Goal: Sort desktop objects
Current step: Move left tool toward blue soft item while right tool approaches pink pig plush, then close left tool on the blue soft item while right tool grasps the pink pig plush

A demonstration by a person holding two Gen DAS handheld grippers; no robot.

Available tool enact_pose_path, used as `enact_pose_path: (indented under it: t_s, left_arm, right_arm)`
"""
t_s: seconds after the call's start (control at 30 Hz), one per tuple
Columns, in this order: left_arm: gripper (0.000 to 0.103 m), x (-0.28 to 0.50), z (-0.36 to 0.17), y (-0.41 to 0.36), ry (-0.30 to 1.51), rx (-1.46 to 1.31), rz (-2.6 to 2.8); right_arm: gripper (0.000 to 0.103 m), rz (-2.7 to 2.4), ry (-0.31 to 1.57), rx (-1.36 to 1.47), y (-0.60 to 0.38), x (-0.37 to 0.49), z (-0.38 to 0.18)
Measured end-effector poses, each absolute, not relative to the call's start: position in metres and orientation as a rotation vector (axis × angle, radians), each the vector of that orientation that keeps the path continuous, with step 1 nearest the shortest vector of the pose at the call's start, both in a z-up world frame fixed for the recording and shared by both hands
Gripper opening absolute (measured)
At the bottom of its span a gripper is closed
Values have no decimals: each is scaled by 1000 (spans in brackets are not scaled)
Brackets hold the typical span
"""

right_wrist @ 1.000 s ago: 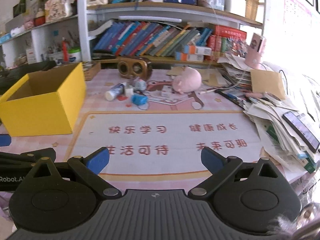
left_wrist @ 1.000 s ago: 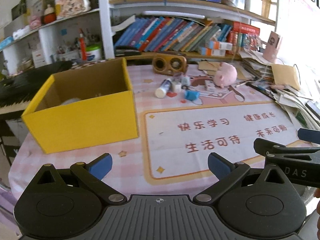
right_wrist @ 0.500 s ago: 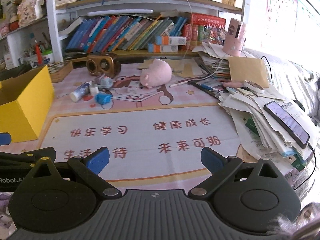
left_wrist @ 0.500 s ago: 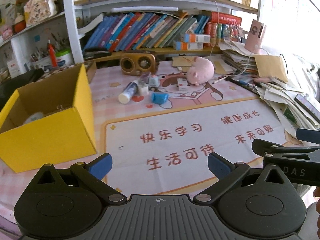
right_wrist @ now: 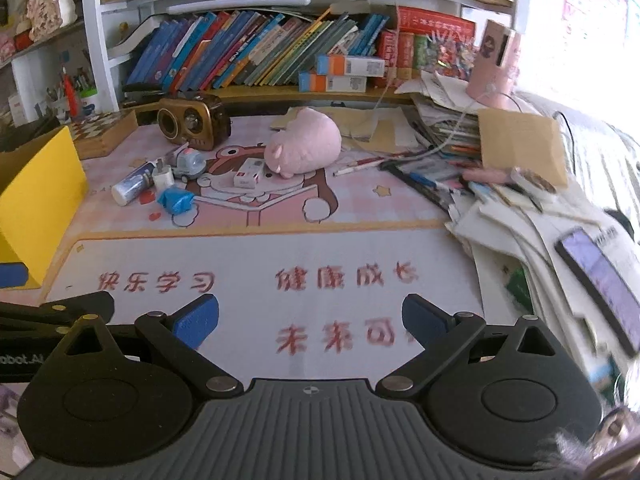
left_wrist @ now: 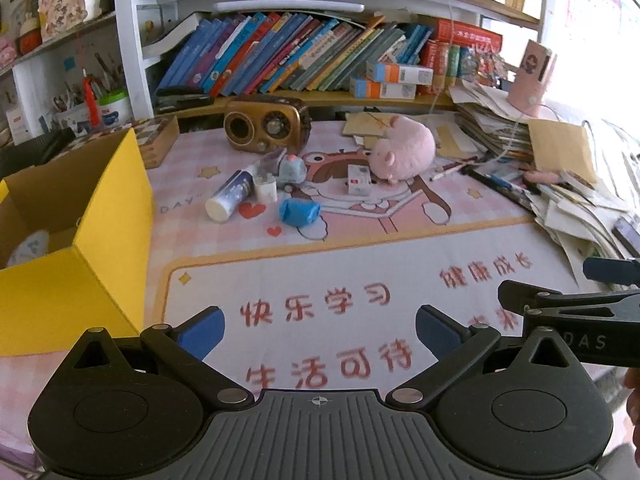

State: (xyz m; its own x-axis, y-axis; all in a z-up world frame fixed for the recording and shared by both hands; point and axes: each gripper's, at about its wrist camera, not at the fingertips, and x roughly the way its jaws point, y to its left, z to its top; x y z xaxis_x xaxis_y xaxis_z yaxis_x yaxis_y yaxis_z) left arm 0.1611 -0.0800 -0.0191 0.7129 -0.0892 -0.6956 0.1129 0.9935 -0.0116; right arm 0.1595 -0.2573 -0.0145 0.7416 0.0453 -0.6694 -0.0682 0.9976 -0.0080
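Observation:
An open yellow box [left_wrist: 92, 216] [right_wrist: 36, 188] stands at the left of the desk mat. Far ahead lie a pink plush pig [left_wrist: 402, 152] [right_wrist: 304, 148], a white tube [left_wrist: 230, 196] [right_wrist: 130, 188], a white plug [left_wrist: 266, 190] [right_wrist: 163, 178], a small grey toy car [left_wrist: 290, 170] [right_wrist: 190, 162], a crumpled blue wrapper [left_wrist: 298, 211] [right_wrist: 174, 201] and a small white-and-red box [left_wrist: 358, 180] [right_wrist: 248, 176]. My left gripper [left_wrist: 320, 330] and right gripper [right_wrist: 310, 322] hover open over the mat's red lettering, well short of these, with nothing between the fingers.
A brown retro radio [left_wrist: 266, 124] [right_wrist: 194, 120] sits at the back under shelves of books. A heap of papers, pens and a phone [right_wrist: 600, 276] fills the right side. A checkered wooden case [right_wrist: 100, 132] lies behind the yellow box.
Both grippers have swung right and moved forward: the yellow box has slid toward the left edge and the cluster of small objects looms larger. Both stay open.

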Motion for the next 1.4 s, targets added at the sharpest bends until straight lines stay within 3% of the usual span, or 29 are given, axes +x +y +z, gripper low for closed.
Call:
enact_pose_path:
  t_s: [0.87, 1.2, 1.4]
  left_arm:
    - [99, 298, -48, -90, 748, -38, 30]
    - [92, 330, -80, -97, 770, 12, -12]
    - [74, 345, -94, -94, 805, 11, 10]
  right_arm:
    - [100, 337, 711, -166, -268, 362, -36]
    - [103, 382, 712, -243, -256, 400, -57]
    - [103, 402, 704, -290, -254, 418, -68]
